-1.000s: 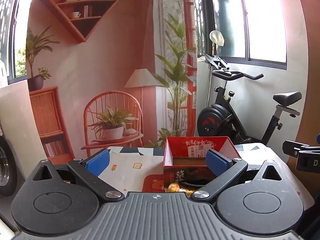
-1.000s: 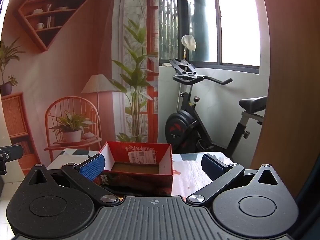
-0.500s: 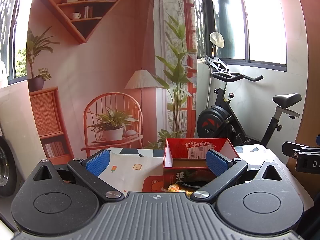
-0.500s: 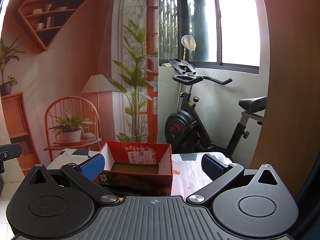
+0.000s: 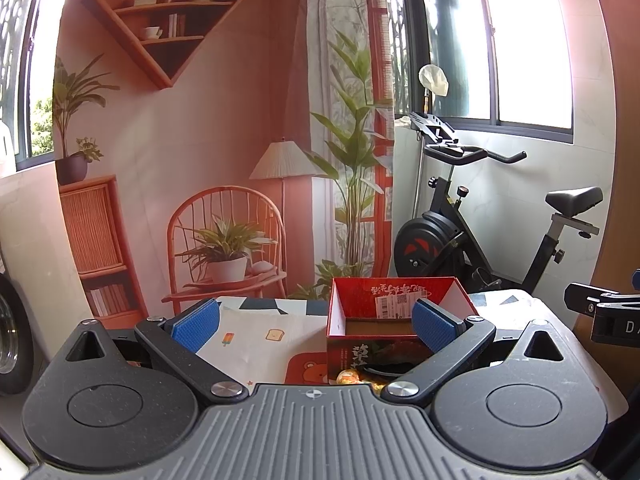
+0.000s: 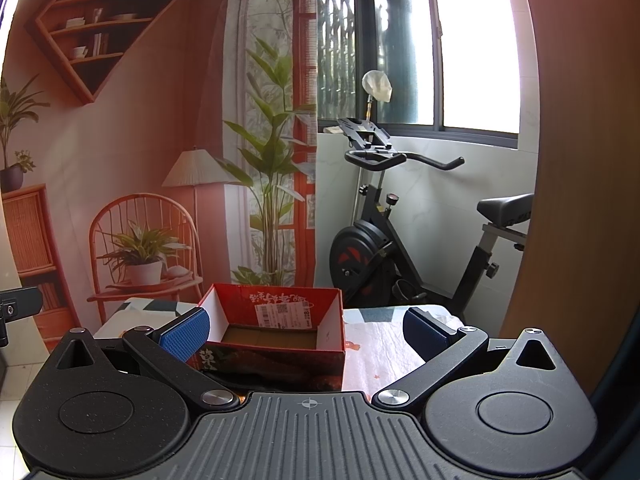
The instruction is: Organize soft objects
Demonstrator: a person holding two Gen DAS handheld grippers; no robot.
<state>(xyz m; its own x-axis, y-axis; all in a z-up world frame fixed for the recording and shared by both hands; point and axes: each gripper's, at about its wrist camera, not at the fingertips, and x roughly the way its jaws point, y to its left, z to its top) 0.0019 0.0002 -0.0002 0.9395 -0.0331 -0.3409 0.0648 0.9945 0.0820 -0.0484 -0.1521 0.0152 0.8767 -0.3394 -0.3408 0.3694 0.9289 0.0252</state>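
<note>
Both the left gripper (image 5: 314, 322) and right gripper (image 6: 306, 330) gape wide, empty (blue pads apart), facing the open red cardboard box (image 6: 276, 330) just ahead.

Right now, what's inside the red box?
The red box shows only a bare cardboard floor and a shipping label on its far wall; its near wall hides the front of the floor.

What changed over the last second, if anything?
Hardly anything. The left tool drifted slightly, so the red box sits a touch lower in its view. Nothing was gripped or released. Both tools, the right tool included, stay open and empty over the table.
</note>
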